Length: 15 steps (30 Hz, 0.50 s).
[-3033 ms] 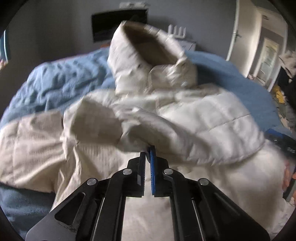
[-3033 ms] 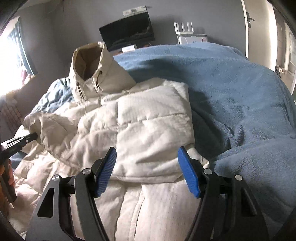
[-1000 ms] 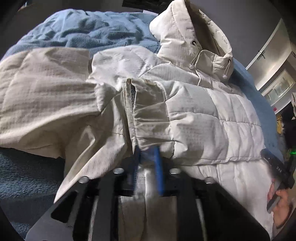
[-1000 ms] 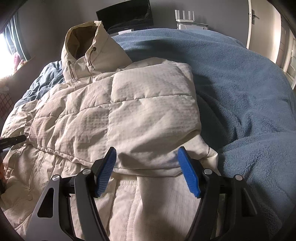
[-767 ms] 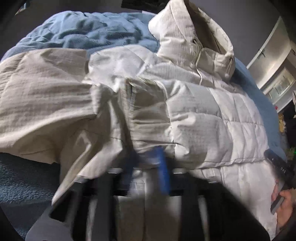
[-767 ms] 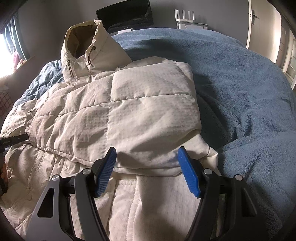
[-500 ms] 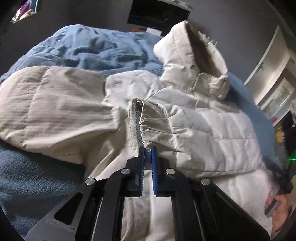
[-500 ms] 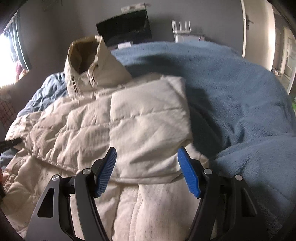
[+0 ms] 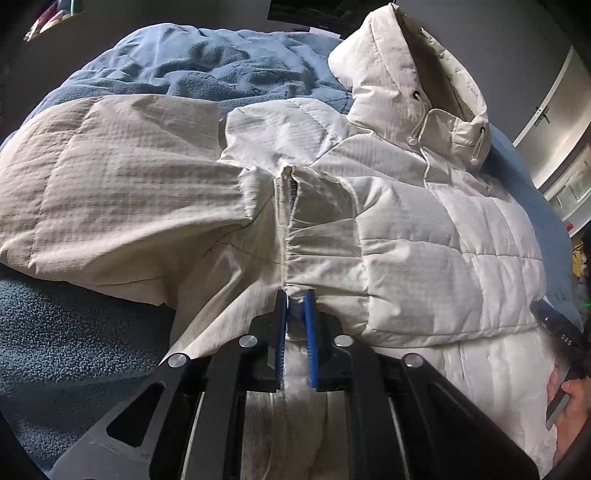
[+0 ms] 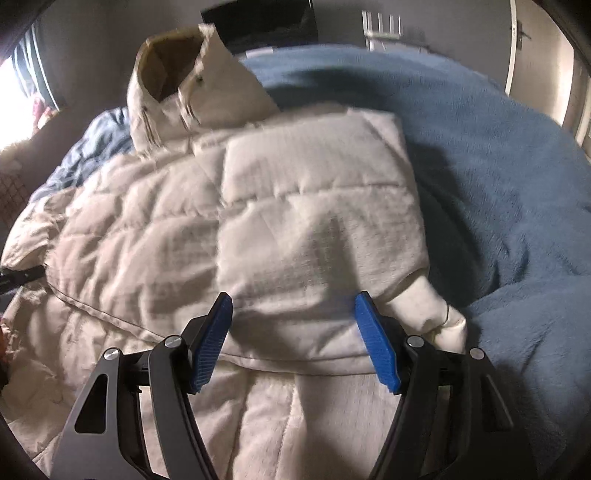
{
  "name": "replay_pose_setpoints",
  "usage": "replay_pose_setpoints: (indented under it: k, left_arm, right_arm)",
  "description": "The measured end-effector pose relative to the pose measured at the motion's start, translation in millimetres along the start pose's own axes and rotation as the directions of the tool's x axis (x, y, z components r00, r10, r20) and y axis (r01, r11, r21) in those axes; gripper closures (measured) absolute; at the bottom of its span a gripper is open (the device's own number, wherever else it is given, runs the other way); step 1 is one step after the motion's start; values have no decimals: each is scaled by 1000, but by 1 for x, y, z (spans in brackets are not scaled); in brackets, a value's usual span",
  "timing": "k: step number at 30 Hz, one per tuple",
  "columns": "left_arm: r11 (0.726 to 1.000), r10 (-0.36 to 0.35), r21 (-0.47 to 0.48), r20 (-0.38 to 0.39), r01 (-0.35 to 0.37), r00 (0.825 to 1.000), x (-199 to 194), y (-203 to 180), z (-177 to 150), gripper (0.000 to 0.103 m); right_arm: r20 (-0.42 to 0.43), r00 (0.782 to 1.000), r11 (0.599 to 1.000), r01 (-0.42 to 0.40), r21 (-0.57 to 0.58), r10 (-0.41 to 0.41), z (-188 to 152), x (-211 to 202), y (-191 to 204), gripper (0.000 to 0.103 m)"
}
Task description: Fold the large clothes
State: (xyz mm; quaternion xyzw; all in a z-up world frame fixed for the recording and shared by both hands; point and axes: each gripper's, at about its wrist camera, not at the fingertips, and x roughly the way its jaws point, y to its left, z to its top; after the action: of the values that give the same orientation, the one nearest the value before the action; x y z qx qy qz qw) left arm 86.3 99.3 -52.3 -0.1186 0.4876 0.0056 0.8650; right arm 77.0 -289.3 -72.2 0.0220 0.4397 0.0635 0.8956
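A cream quilted hooded jacket (image 9: 424, 240) lies face up on a blue blanket; it also shows in the right wrist view (image 10: 295, 229). One sleeve is folded across its chest, the cuff (image 9: 314, 236) lying at the middle. My left gripper (image 9: 295, 299) is shut on the cuff's edge, low over the jacket. The other sleeve (image 9: 110, 177) spreads out to the left. My right gripper (image 10: 293, 317) is open and empty, hovering over the folded sleeve's right part. The hood (image 10: 173, 77) stands up at the far end.
The blue fleece blanket (image 10: 498, 184) covers the bed on all sides. A dark screen (image 10: 258, 22) stands against the grey wall behind. A door (image 10: 546, 55) is at the far right. The right hand and gripper body (image 9: 565, 354) show at the left view's right edge.
My left gripper carried the sleeve cuff across the jacket and lowered it onto the chest, still clamped. My right gripper stayed open and shifted slightly forward over the fold.
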Motion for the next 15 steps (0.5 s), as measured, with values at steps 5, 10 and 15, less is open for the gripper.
replay_pose_setpoints:
  k: [5,10,15]
  left_arm:
    - [1000,-24,-15,23,24,999,-7,2,1,79]
    - [1000,-28,6,120,28,992,-27,-3,5,63]
    - [991,-59,128,232,30,971,-42,-29,8,49]
  right_arm:
    - [-49,998,999,38,-21,-39,-2,12,5,36]
    - [-49,998,999,40,-23,-41,-4,12,6,34]
    - [-50,998,999,44,-30,-46,-4,12,7,33]
